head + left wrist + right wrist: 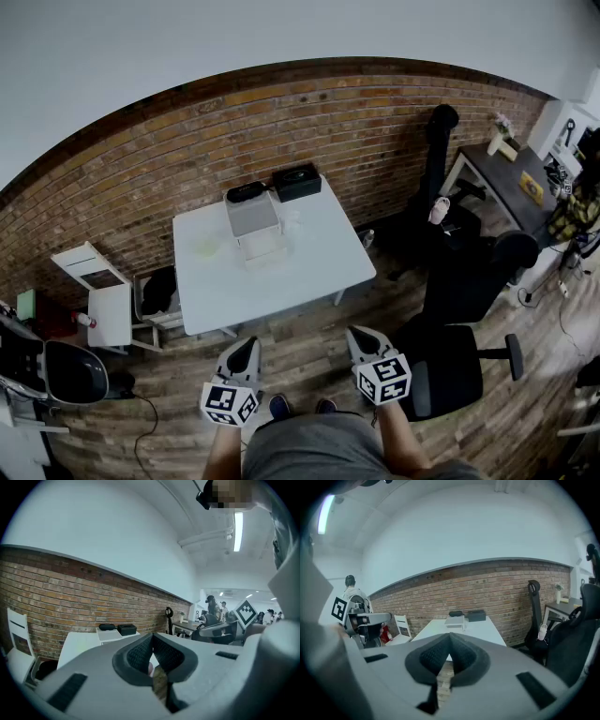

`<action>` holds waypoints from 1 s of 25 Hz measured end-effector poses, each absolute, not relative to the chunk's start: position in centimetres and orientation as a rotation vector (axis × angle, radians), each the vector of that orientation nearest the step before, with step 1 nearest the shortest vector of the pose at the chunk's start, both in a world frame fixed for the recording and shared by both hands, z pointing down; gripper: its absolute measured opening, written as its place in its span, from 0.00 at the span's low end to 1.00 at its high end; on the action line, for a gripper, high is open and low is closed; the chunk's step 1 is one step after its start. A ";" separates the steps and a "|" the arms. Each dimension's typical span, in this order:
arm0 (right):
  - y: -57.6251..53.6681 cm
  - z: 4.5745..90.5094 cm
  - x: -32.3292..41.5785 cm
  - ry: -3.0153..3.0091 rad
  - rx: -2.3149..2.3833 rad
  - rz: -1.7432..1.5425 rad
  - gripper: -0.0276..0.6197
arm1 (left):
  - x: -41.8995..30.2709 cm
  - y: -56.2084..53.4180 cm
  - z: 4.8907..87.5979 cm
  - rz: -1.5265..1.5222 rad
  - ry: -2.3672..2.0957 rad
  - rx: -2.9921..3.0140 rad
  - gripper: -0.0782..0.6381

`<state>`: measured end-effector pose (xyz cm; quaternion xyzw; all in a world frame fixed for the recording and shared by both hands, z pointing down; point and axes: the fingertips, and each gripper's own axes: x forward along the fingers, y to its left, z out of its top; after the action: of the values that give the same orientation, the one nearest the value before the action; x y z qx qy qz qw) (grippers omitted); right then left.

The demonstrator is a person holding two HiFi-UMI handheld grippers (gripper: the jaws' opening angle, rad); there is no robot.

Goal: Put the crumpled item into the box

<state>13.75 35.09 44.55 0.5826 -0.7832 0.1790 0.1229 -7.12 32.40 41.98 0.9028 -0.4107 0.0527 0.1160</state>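
Left tongs [246,351] and right tongs [360,337]: pressed together, empty, low centre, well short of table [314,258]. Crumpled item [206,247]: seemingly the pale patch left of box [265,247], mid-frame. Approach step. Next: close in, spread, pinch item.

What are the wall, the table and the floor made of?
The wall looks like rough reddish-brown brick: rows of blocks with pale mortar lines. The table has a smooth, matte white top, maybe laminate or painted wood; that stays open. The floor looks like wooden planks: long boards in mixed browns.
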 end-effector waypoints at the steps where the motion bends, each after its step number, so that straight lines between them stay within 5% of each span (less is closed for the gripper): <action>1: 34.9 44.4 13.7 -2.291 1.696 0.518 0.05 | -7.1 32.3 42.0 0.157 -1.202 2.646 0.12; 19: 35.1 43.7 13.5 -2.281 1.778 0.450 0.05 | -7.6 33.4 40.8 0.105 -1.162 2.715 0.12; 25: 36.0 42.9 14.6 -2.329 1.799 0.442 0.12 | -6.2 34.0 41.1 0.118 -1.146 2.727 0.27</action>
<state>14.56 36.02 42.93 0.6026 -0.7799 0.1479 0.0827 -6.23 34.02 41.14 0.9175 -0.3854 0.0395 0.0904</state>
